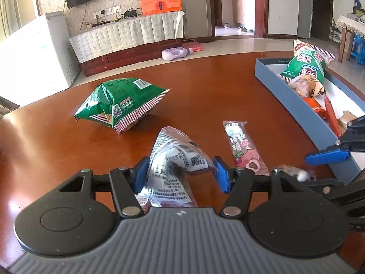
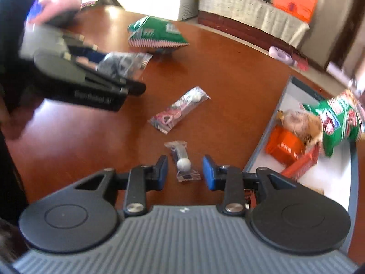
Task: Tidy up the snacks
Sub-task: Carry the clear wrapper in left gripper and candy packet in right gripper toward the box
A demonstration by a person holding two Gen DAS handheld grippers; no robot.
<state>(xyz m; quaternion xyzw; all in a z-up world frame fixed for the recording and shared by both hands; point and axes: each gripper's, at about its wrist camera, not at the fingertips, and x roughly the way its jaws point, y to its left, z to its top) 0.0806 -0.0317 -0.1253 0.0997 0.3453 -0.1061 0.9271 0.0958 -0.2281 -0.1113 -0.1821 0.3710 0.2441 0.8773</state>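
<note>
In the left wrist view, the left gripper [image 1: 178,171] is clamped on a crinkled clear snack packet [image 1: 175,159] with printed text, lifted off the wooden table [image 1: 205,96]; the step in hand looks like carrying it to the blue tray [image 1: 294,105], which lies ahead and to its right, already holding a green bag, an orange pack and others. Just right of the gripper lies a pink candy stick pack [image 1: 244,148]; ahead to its left sits a green chip bag [image 1: 121,105]. The path rightward must clear the tray's near wall and the right gripper beside it. In the right wrist view, the right gripper [image 2: 184,171] stands with its jaws apart, either side of a small lollipop packet [image 2: 183,163] on the table, not pressing it. Next it likely needs to close squarely on it; the tray wall sits close on its right, open table ahead.
</note>
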